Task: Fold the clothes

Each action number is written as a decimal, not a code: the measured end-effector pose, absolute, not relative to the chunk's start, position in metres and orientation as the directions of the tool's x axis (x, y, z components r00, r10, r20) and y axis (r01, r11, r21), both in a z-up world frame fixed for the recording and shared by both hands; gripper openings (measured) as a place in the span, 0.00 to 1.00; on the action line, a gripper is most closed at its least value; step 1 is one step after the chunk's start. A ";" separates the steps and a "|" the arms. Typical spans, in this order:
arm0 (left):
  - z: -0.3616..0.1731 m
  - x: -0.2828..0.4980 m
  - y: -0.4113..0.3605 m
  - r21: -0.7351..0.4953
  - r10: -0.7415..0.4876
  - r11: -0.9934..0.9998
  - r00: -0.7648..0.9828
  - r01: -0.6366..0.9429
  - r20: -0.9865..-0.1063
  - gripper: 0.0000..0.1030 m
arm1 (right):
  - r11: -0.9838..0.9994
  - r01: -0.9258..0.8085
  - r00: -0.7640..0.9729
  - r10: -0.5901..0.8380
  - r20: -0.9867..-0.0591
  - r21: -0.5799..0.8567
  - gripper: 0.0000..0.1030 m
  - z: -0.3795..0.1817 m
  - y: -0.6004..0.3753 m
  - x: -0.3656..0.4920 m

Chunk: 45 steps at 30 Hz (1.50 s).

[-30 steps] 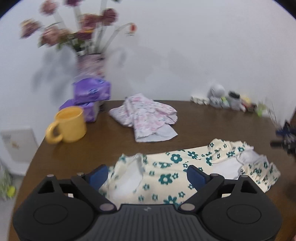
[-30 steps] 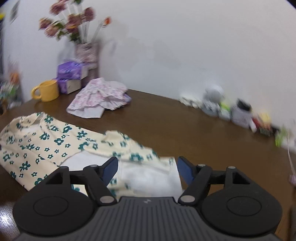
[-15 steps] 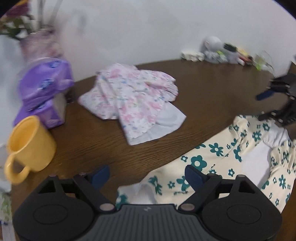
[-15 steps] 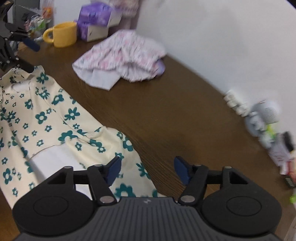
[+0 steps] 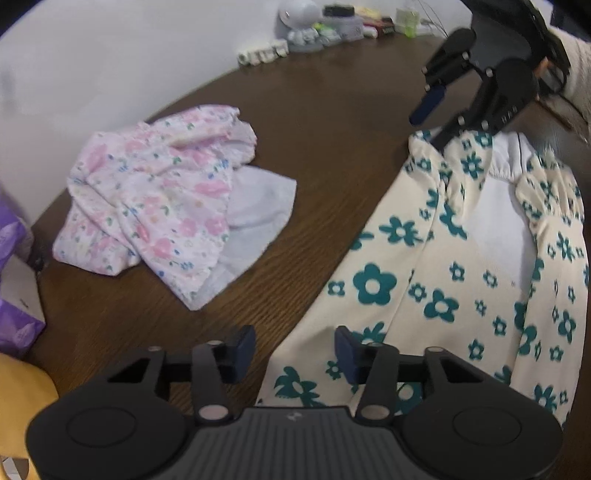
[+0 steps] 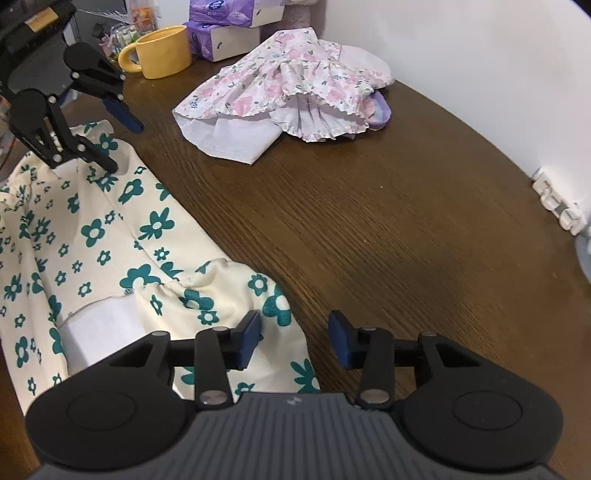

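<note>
While both grippers point down at the table (image 6: 369,206), neither has cloth pinched yet. Left gripper (image 5: 294,350): jaws part-open, have just been closing; the edge of the cream garment w/ teal flowers (image 5: 436,280) lies under the gap, right-hand pad over the cloth, left-hand pad over bare wood. Pads don't press on it as far as can be seen. In the right wrist view the same left gripper (image 6: 122,140) shows at upper left, one finger over the fabric's far corner, the other over wood.

Right gripper (image 6: 295,336): also part-open, jaws just been closing; its left-hand pad sits over the gathered corner of the cream garment (image 6: 110,258), right-hand pad over bare table. Seen from the left wrist it (image 5: 430,122) stands at the garment's far end, one finger at the cloth edge; contact can't be told.

Cream garment lies spread along the near side of the table, white lining showing at both ends, stretched between the two grippers.

Around: a pink floral garment (image 5: 159,206) lies crumpled further in, well apart from the cream one. Beyond it a yellow mug (image 6: 162,51) and purple tissue packs (image 6: 225,33). Small figurines & clutter (image 5: 325,26) along the wall. A sleeve (image 5: 576,62) shows behind the right gripper. Nothing lies between grippers and cloth.
</note>
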<state>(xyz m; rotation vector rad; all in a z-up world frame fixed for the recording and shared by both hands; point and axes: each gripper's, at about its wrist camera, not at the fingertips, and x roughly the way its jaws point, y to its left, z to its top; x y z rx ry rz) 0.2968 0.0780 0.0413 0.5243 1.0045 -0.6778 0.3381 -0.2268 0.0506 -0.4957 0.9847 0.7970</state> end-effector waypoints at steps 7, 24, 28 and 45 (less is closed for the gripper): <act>0.040 0.313 0.083 0.011 -0.306 0.665 0.285 0.747 -0.908 0.41 | 0.596 -0.803 0.276 0.373 -0.886 0.001 0.31 0.048 -0.222 0.344; 0.045 0.301 0.051 0.105 -0.202 0.564 0.260 0.819 -0.944 0.04 | 0.556 -0.831 0.255 0.374 -0.892 -0.004 0.05 0.050 -0.212 0.335; 0.049 0.264 0.041 0.301 -0.147 0.599 0.471 0.742 -0.870 0.01 | 0.551 -0.827 0.358 0.360 -0.861 -0.113 0.04 0.057 -0.211 0.312; 0.068 0.206 0.050 0.442 -0.105 0.680 0.674 0.585 -0.731 0.34 | 0.459 -0.677 0.728 0.299 -0.617 -0.575 0.02 0.058 -0.198 0.188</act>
